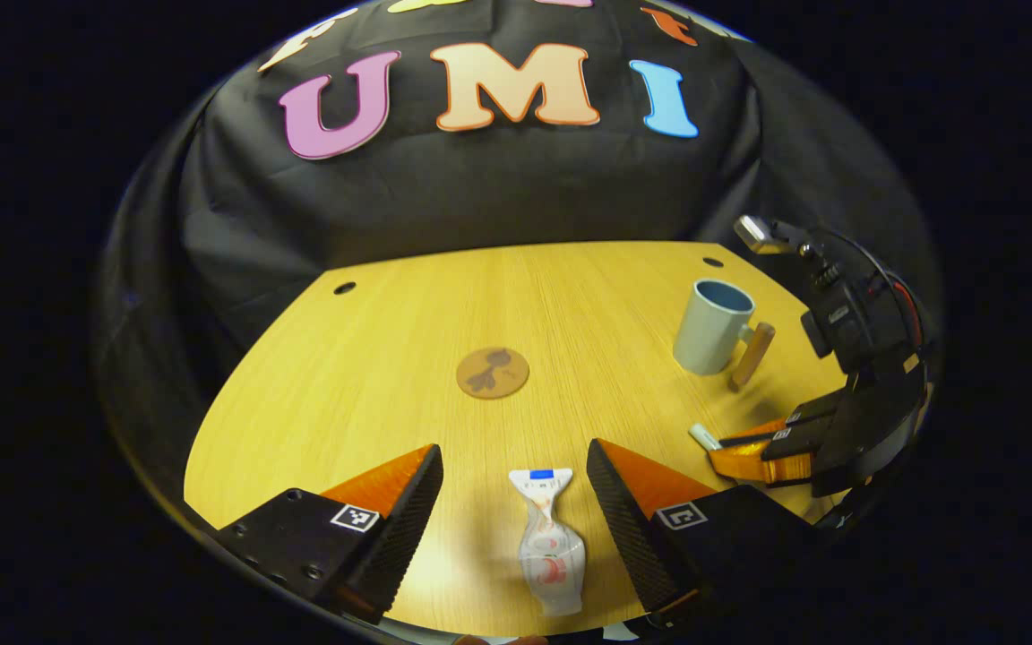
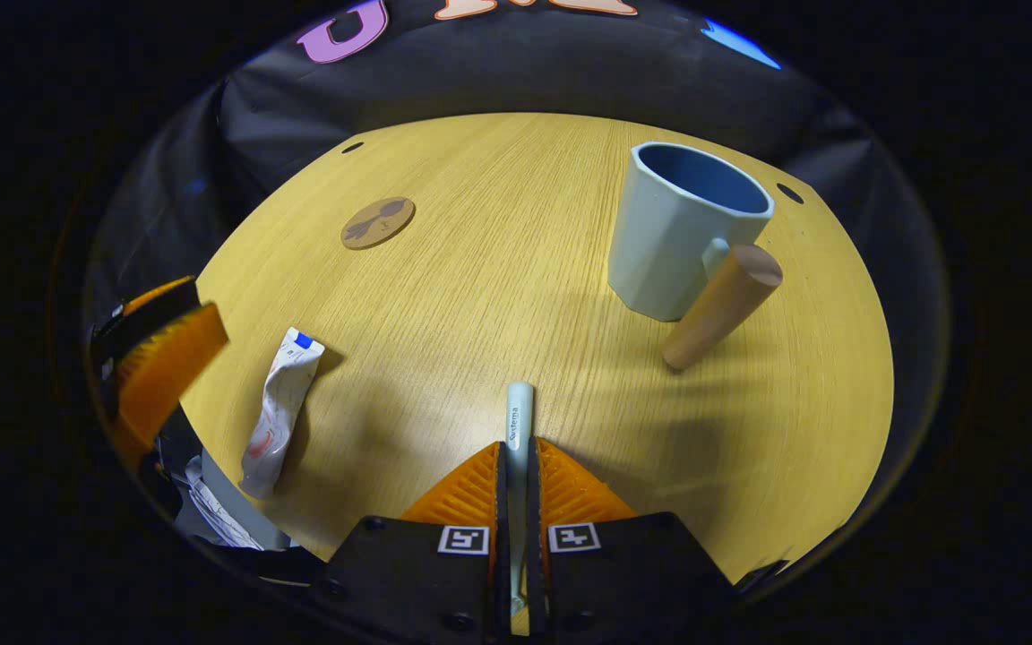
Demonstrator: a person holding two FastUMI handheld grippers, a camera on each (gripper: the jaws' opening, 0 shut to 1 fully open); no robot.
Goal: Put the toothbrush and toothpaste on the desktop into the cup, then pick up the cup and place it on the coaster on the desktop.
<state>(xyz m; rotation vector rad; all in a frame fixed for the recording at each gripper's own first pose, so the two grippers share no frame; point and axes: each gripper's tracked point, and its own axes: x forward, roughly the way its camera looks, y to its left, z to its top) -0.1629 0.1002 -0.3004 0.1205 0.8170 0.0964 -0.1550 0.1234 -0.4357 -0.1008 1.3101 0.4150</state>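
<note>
The right claw [image 2: 516, 475] is clamping the toothbrush [image 2: 519, 421] between its two orange fingers, with the handle's pale end poking forward, low over the surface [image 2: 498, 269]. The left claw [image 1: 516, 502] is standing wide apart, its fingers flanking the crumpled toothpaste [image 1: 550, 546] without touching it; the tube is lying flat on the wood near the front edge.

Judging the step in hand as getting both items into the cup [image 2: 682, 233], the right claw is best lifting the toothbrush clear, tilting it toward upright, and carrying it forward and right over the open blue mouth before letting go, steering past the wooden handle [image 2: 720, 306] that is jutting toward it. The left claw is best closing across the tube's fuller body, not the twisted neck, which may slip. The coaster [image 2: 378, 222] is sitting well apart on the far left, awaiting the cup.
</note>
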